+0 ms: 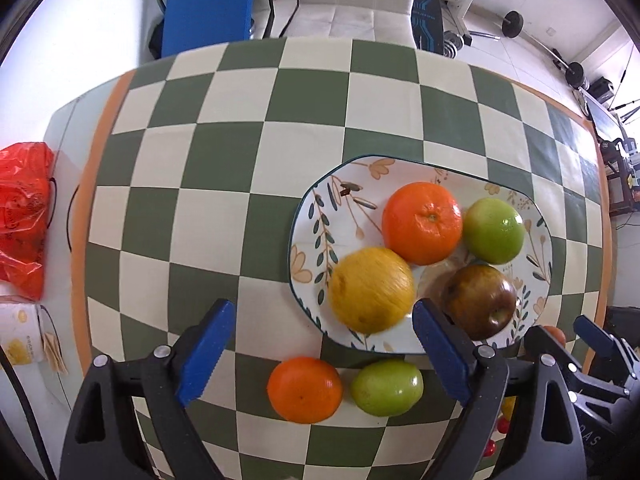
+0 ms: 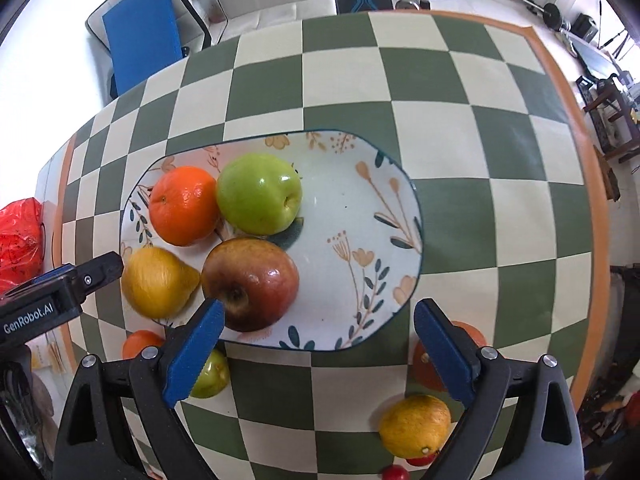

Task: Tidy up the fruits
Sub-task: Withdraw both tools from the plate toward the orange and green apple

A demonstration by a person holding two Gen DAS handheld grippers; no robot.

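Both my grippers spread, empty: left gripper (image 1: 320,356), right gripper (image 2: 316,354). Plate (image 2: 352,200) holds lemon (image 1: 370,290), orange (image 1: 422,222), green apple (image 1: 494,230), red apple (image 2: 250,284).

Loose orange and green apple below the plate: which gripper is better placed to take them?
Left. The left gripper, open, has the orange and green apple between its fingers; they sit at the right view's left edge.
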